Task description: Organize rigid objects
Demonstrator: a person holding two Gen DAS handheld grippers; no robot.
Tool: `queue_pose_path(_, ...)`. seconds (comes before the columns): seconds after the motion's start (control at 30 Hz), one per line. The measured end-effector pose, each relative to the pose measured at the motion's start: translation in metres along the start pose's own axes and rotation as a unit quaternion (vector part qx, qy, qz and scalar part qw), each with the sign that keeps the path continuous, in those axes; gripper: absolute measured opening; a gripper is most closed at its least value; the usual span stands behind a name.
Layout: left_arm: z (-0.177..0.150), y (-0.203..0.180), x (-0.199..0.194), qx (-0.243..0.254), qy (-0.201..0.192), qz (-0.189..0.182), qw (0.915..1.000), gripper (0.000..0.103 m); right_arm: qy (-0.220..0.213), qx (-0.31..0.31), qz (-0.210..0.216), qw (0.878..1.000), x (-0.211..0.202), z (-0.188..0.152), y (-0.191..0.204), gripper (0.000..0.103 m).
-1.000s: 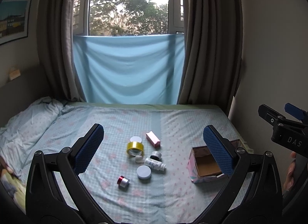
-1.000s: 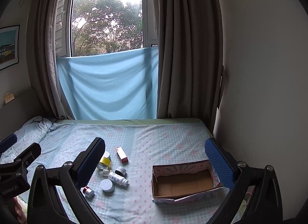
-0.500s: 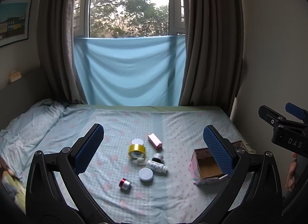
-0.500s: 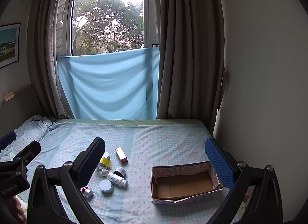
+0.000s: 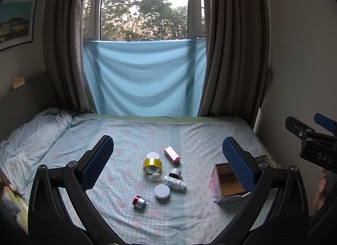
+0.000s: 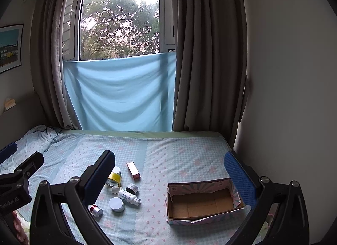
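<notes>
Several small items lie together on the bed: a yellow tape roll point(image 5: 152, 165), a pink box point(image 5: 171, 154), a white bottle on its side point(image 5: 174, 183), a round white jar point(image 5: 162, 191), a small dark jar point(image 5: 175, 173) and a red-and-silver cap point(image 5: 139, 201). An open, empty cardboard box point(image 6: 202, 200) sits to their right. My left gripper point(image 5: 167, 166) is open and empty, held above the bed short of the items. My right gripper point(image 6: 168, 177) is open and empty, above the bed between the items and the box.
The bed point(image 5: 130, 137) has a light checked sheet with a rumpled pillow area point(image 5: 31, 133) at the left. A wall point(image 6: 284, 97) runs close along the bed's right side. Curtains and a blue cloth point(image 5: 143, 76) hang behind the bed.
Both cameras have drifted slightly; the items and box sit a little lower in the left view. Both grippers stay open and nothing on the bed has moved.
</notes>
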State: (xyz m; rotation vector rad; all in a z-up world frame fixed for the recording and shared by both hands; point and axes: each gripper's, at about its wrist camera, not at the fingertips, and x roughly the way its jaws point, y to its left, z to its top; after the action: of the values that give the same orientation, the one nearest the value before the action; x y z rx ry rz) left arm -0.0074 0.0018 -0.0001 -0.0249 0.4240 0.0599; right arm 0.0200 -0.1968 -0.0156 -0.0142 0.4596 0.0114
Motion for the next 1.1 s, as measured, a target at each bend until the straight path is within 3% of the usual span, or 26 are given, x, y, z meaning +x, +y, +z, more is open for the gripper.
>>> queue_pose_path(0.37,0.0,0.008,-0.001,-0.009,0.009,0.002,0.9999,0.102,0.003,-0.013,0.003,1.0,0.004,0.003,0.004,0.103)
queue_pose_path(0.47,-0.005,0.021,0.011,-0.015,0.03,0.014,0.9993,0.102,0.012,-0.023,0.013,1.0,0.013,0.002,0.01,0.103)
queue_pose_path(0.6,-0.026,0.051,0.044,-0.026,0.092,0.032,0.9949,0.102,0.036,-0.04,0.032,0.998,0.036,-0.009,0.023,0.103)
queue_pose_path(0.83,-0.089,0.109,0.115,-0.021,0.215,0.032,0.9759,0.102,0.143,-0.025,0.068,0.987,0.102,-0.045,0.062,0.103)
queue_pose_path(1.1,-0.162,0.151,0.207,-0.012,0.328,-0.022,0.9445,0.102,0.25,0.011,0.055,0.967,0.182,-0.095,0.111,0.103)
